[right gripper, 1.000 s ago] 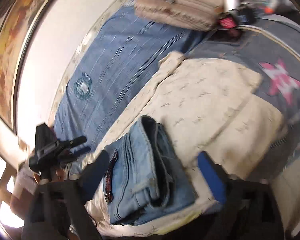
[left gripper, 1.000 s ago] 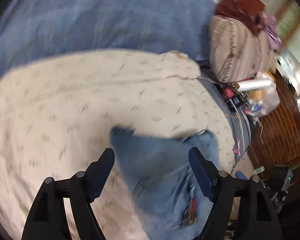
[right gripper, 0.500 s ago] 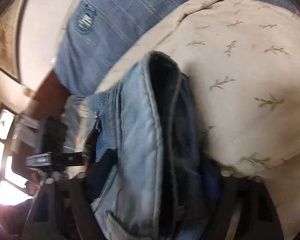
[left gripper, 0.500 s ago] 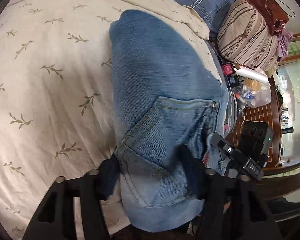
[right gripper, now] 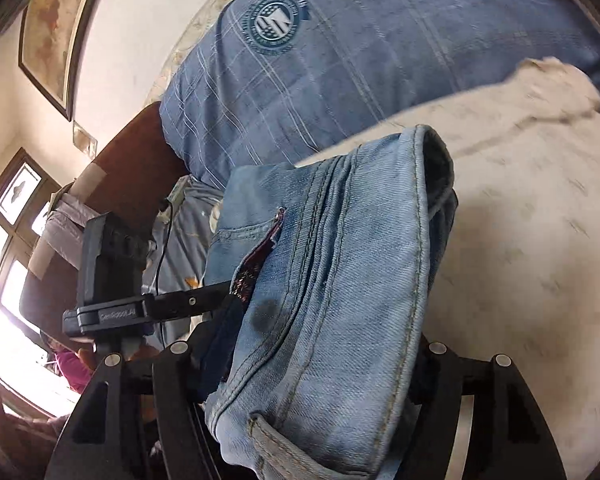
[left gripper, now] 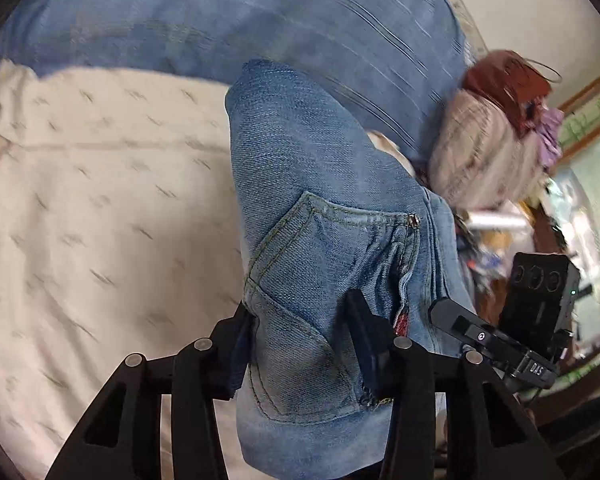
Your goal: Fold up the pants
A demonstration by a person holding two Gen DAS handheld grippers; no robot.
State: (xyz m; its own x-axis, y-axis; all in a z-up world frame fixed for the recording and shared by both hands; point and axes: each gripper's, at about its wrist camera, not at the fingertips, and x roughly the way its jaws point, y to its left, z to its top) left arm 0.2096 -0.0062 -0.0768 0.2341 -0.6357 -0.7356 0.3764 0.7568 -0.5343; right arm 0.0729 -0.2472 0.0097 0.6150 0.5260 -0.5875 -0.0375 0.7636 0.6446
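Clamping the folded jeans [left gripper: 324, 216] from opposite sides, the left hand-held gripper [left gripper: 300, 344] has its fingers closed onto the back-pocket end, and the right hand-held gripper [right gripper: 320, 364] is closed across the thick stacked edge on the other side. The bundle hangs between them, apparently lifted just above the cream leaf-print sheet [left gripper: 100, 208] on the bed, though motion blur makes the gap hard to judge.

To carry it well, both grips should keep even pressure and travel level together, so the layers do not slide apart or the fold sag open in the middle. Setting it down flat before either one releases would keep the shape.

The jeans are light-blue denim, folded into a compact block, with a stitched back pocket, a red label at the waistband and a small dark spot on one layer. Farther off lie a blue plaid pillow [right gripper: 380, 60] and, to the right, a striped bolster [left gripper: 484, 148].
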